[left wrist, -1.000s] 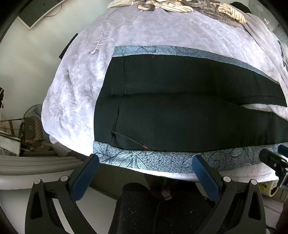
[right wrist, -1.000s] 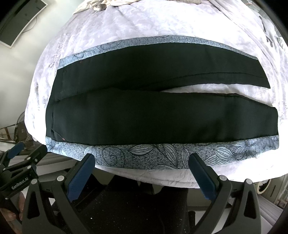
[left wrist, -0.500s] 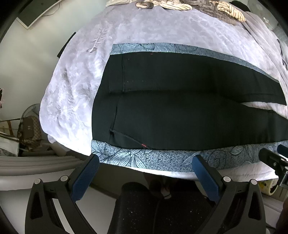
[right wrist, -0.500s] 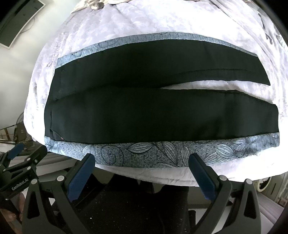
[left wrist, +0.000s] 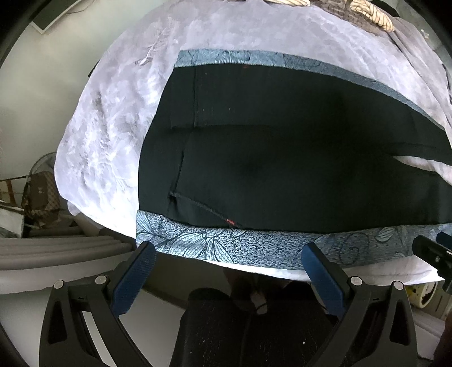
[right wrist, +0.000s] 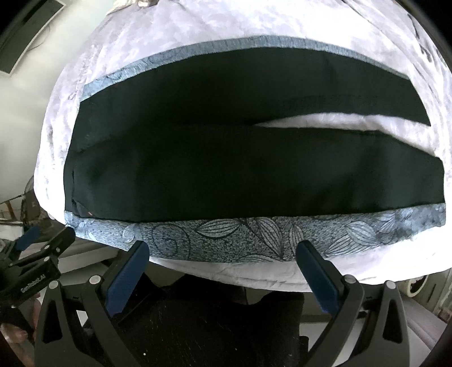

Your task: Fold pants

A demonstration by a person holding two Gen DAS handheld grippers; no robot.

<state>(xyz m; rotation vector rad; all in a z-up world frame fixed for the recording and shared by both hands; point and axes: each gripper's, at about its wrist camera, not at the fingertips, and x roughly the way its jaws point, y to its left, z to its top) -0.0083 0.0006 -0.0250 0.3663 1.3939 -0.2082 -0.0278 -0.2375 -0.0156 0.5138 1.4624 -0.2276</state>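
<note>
- Far left of the left wrist view: a checked brown bag (left wrist: 39, 194) on the floor beside a white wall, below the bed's edge.
- A pale lilac bedspread (left wrist: 113, 127) with a faint leaf pattern, covering the whole bed.
- Black pants (left wrist: 282, 169) spread flat on that bedspread, waistband toward the left, legs running off to the right.
- A blue-grey leaf-printed stripe (left wrist: 226, 248) along the near edge of the pants, another along the far edge.
- A small red tag (left wrist: 230, 221) by the pocket seam, near the front stripe.
- Left gripper (left wrist: 227, 255) hanging just off the near edge of the bed, blue-padded fingers (left wrist: 135, 279) spread wide, nothing between them, not touching the cloth.
- Striped and patterned clothes (left wrist: 367, 11) heaped at the far top right of the bed.
- In the right wrist view, both legs of the pants (right wrist: 254, 175) seen full length, splitting toward the right with a wedge of bedspread (right wrist: 339, 121) showing between them.
- Right gripper (right wrist: 223, 254) likewise released and wide apart, empty, poised just short of the front stripe (right wrist: 254, 237).
- The left gripper (right wrist: 31, 254) visible at the lower left of that view, apart from the bed.
</note>
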